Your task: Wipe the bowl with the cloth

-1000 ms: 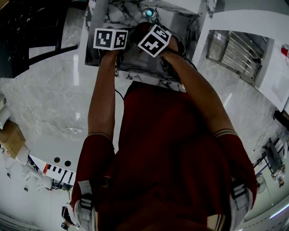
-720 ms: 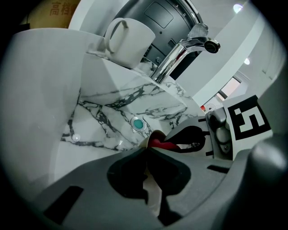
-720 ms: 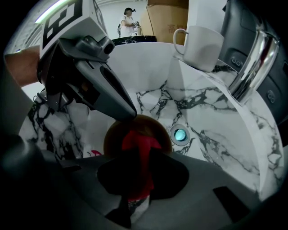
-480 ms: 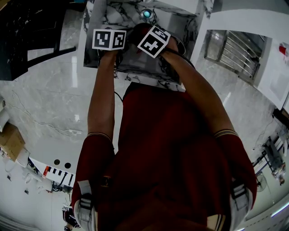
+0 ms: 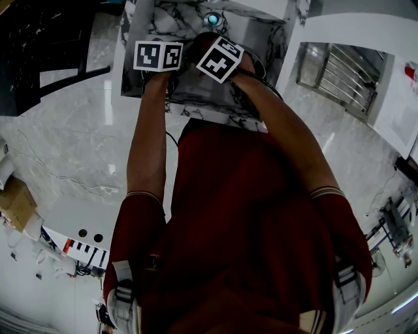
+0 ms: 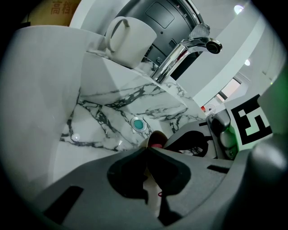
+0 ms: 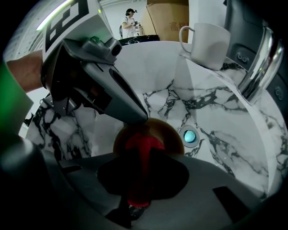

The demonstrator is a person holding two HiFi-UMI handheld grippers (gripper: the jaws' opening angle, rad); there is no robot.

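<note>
A brown bowl (image 7: 158, 130) hangs over the marble sink (image 7: 225, 112), close to the drain. My left gripper (image 6: 147, 150) is shut on the bowl's rim; in the right gripper view it reaches in from the upper left, and the left gripper view shows only a small piece of the bowl (image 6: 156, 137). My right gripper (image 7: 140, 150) is shut on a red cloth (image 7: 138, 155) that presses into the bowl. In the head view both marker cubes, left gripper (image 5: 159, 56) and right gripper (image 5: 221, 59), sit side by side over the sink (image 5: 183, 26); the bowl is hidden there.
A white mug (image 6: 128, 40) (image 7: 204, 42) stands on the sink's ledge beside a chrome tap (image 6: 184, 51) (image 7: 258, 58). The teal drain (image 6: 138, 124) (image 7: 190, 136) (image 5: 212, 19) lies just beyond the bowl. A dark appliance (image 6: 157, 18) stands behind the tap. A person (image 7: 130, 22) stands far off.
The right gripper's cube has shifted slightly left, toward the left gripper. The left gripper has barely moved.
</note>
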